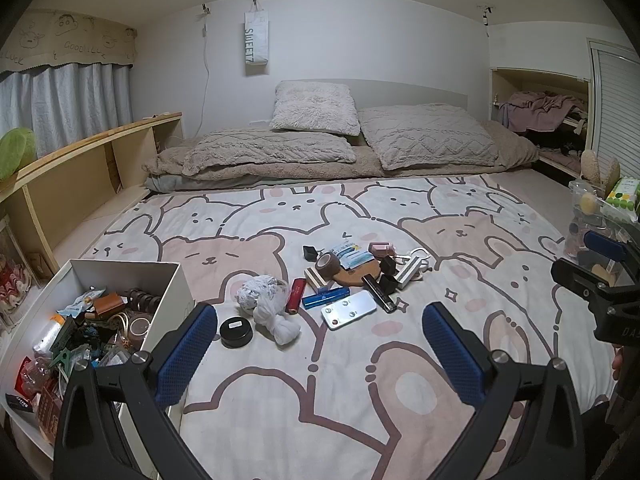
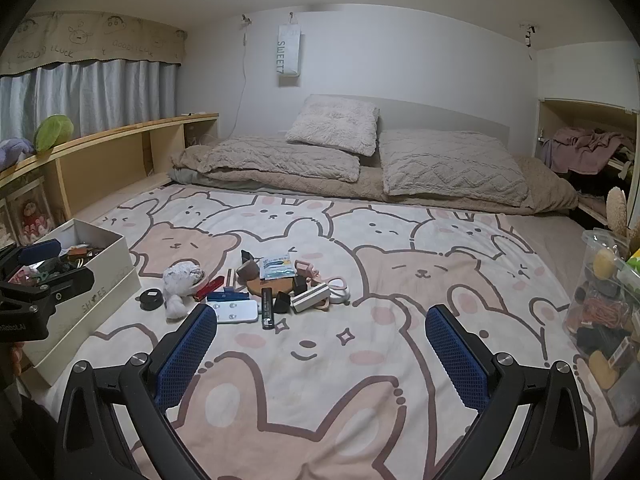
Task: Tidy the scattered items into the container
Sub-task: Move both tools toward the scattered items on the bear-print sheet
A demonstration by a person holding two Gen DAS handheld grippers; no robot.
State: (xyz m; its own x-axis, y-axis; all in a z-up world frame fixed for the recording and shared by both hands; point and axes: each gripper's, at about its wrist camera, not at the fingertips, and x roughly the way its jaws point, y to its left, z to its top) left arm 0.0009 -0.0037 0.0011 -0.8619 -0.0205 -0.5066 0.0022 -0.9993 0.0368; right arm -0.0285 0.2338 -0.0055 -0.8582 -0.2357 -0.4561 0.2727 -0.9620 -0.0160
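Both hand-held grippers, left (image 1: 316,354) and right (image 2: 320,354), gape empty above 1 white remote (image 1: 349,309) and 1 box (image 1: 120,270).

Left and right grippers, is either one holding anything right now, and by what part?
Nothing is held. The left gripper and right gripper both stand open above the blanket.

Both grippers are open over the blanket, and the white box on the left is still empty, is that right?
Not quite. The white box already holds a jumble of small items, as the left wrist view shows. The rest stands: the left gripper and right gripper are both open over the blanket.
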